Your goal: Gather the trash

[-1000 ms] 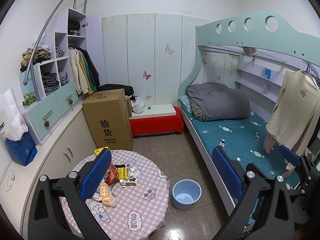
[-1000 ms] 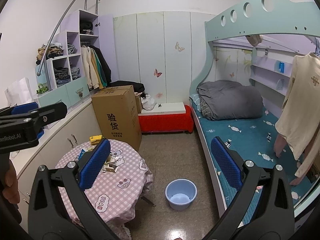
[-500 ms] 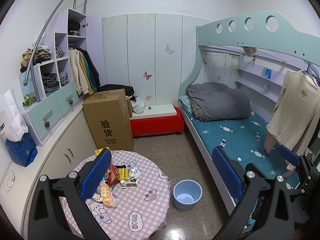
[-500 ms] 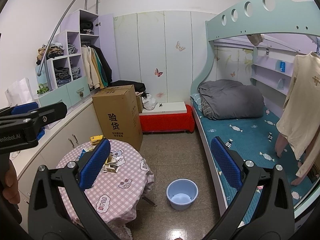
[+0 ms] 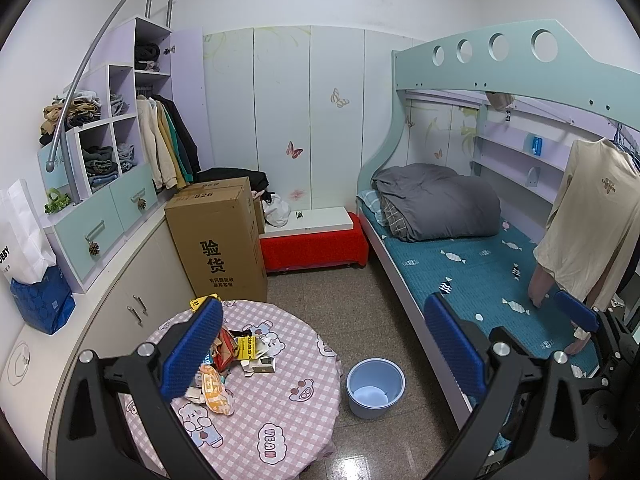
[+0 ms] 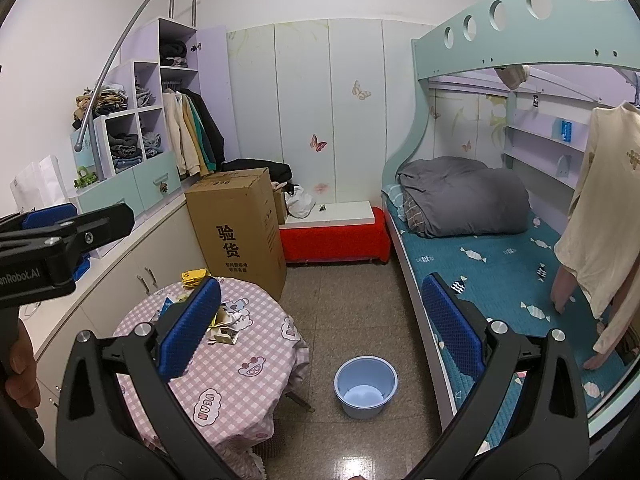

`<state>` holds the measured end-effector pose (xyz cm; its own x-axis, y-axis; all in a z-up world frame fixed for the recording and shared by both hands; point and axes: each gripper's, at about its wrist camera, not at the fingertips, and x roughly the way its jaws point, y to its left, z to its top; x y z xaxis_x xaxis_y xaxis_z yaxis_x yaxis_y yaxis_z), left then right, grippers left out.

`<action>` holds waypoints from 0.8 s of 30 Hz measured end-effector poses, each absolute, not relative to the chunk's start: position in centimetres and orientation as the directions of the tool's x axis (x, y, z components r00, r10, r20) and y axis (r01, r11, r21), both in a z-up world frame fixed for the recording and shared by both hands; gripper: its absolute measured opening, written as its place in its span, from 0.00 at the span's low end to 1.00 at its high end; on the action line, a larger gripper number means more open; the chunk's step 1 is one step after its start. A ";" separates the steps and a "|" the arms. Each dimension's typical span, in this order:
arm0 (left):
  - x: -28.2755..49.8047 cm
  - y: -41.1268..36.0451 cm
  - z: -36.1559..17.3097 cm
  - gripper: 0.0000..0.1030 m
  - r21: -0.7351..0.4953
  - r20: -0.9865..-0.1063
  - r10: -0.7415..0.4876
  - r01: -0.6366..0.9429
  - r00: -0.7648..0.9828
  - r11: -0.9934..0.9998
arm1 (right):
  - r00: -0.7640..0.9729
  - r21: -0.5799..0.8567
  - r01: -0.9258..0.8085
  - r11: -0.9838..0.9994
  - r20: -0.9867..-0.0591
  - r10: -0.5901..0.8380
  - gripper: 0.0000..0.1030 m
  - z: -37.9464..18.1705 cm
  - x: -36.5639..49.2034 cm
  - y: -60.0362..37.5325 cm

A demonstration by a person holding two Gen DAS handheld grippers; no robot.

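Note:
Several wrappers and small boxes of trash (image 5: 236,356) (image 6: 224,330) lie in a heap on a round table with a pink checked cloth (image 5: 276,412) (image 6: 224,380). A light blue bucket (image 5: 375,386) (image 6: 366,386) stands on the floor right of the table. My left gripper (image 5: 320,344) hangs open well above the table, nothing between its blue pads. My right gripper (image 6: 320,328) is open too and holds nothing, high over the floor. In the right wrist view the left gripper shows at the left edge, held by a hand (image 6: 20,364).
A tall cardboard box (image 5: 218,240) stands behind the table, a red bench (image 5: 316,246) beyond it. A bunk bed (image 5: 480,264) with a grey duvet fills the right side. Low cabinets (image 5: 132,300) and shelves line the left wall. Tiled floor lies between table and bed.
Both views have drifted very slightly; the table and bucket sit a touch further right in the frames. Both grippers stay open.

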<state>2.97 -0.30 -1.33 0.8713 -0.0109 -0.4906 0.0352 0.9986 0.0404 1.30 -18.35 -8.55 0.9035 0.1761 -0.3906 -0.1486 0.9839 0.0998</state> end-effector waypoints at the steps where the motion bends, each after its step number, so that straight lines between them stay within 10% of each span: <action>1: 3.0 -0.3 -1.4 0.96 0.041 -0.492 -0.010 0.034 0.871 0.999 | 0.903 0.100 -0.148 0.984 -0.391 0.176 0.95 -8.6 1.3 -18.2; 24: 3.4 -0.8 -1.9 0.96 0.050 -0.500 -0.005 0.034 0.866 0.998 | 0.899 0.114 -0.149 0.982 -0.398 0.182 0.95 -9.0 1.6 -18.5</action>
<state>3.39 -0.84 -1.92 0.8658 -0.0045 -0.5003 0.0343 0.9981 0.0503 1.55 -18.46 -9.04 0.8992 0.1822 -0.3977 -0.1487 0.9823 0.1137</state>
